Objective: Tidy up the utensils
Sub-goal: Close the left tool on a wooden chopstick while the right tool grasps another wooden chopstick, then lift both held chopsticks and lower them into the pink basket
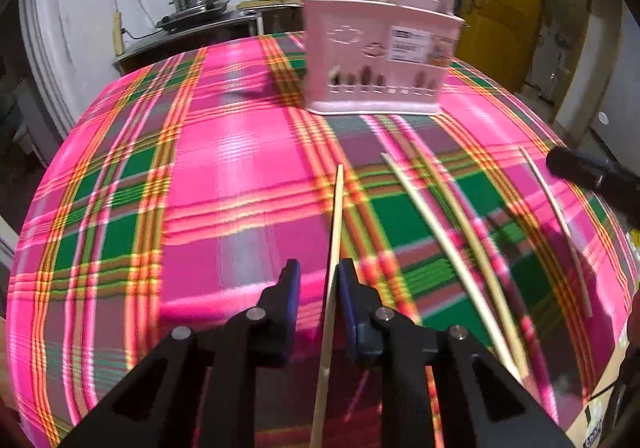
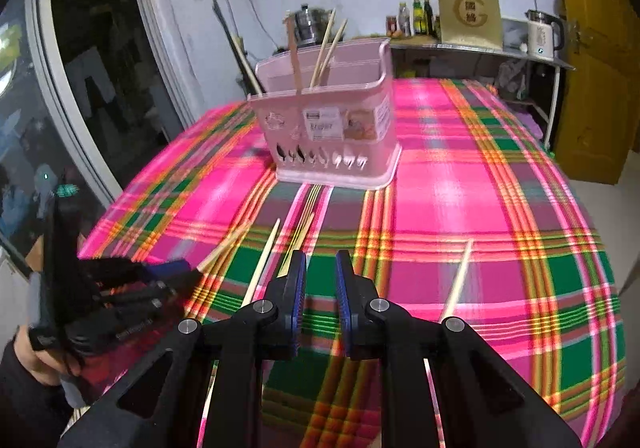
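Each fisheye view looks forward along its own tongs, raised above the plaid-covered counter [image 1: 240,152] and tilted down across it toward the far wall. The left tongs [image 1: 319,280] fill the bottom centre of the left wrist view; the right tongs [image 2: 321,272] do so in the right wrist view. Both views share the pink utensil holder [image 1: 376,60] at upper centre, nearer in the left. The right wrist view also catches the left tongs at lower left.
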Motion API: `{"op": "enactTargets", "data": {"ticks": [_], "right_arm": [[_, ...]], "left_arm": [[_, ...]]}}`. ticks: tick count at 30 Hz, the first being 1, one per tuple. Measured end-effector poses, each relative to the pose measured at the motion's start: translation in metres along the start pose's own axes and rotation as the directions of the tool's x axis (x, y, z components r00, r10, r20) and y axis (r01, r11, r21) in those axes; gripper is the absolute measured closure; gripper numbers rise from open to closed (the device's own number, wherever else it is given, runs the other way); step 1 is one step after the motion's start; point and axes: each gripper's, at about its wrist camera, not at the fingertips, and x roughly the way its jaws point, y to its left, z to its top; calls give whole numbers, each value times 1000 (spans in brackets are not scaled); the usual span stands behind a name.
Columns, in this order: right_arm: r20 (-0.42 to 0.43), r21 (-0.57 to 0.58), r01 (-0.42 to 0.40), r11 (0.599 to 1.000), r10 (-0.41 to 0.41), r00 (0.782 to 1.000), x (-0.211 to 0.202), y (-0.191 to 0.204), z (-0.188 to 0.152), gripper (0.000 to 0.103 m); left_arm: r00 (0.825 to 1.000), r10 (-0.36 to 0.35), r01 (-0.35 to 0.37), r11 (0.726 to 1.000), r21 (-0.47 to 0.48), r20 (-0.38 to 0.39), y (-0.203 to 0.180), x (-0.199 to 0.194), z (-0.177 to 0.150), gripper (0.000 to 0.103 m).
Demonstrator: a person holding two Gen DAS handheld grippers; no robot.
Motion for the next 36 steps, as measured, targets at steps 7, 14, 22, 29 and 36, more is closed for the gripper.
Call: {"op": "enactTargets", "data": {"ticks": [7, 14, 22, 29, 36], "right_arm": [[-89, -15, 7, 1000, -9, 996, 44, 12, 8, 88], [-133, -25, 15, 1000, -18, 991, 70, 18, 20, 88], [-173, -38, 34, 999, -40, 984, 92, 20, 21, 88], [-190, -67, 67, 996, -78, 979, 100, 27, 28, 90], [-197, -77, 75, 994, -89, 976, 103, 28, 30, 97]], "left_arm": [[1000, 24, -24, 1000, -9, -17, 7, 10, 15, 81], [999, 4, -3, 1000, 31, -43, 4, 27, 39, 81], [1000, -8, 10, 996, 91, -21, 5, 35, 48, 80], [999, -15, 19, 996, 82, -48, 8, 42, 59, 81], [999, -5, 10, 992, 124, -42, -4, 45, 60, 97]]}}
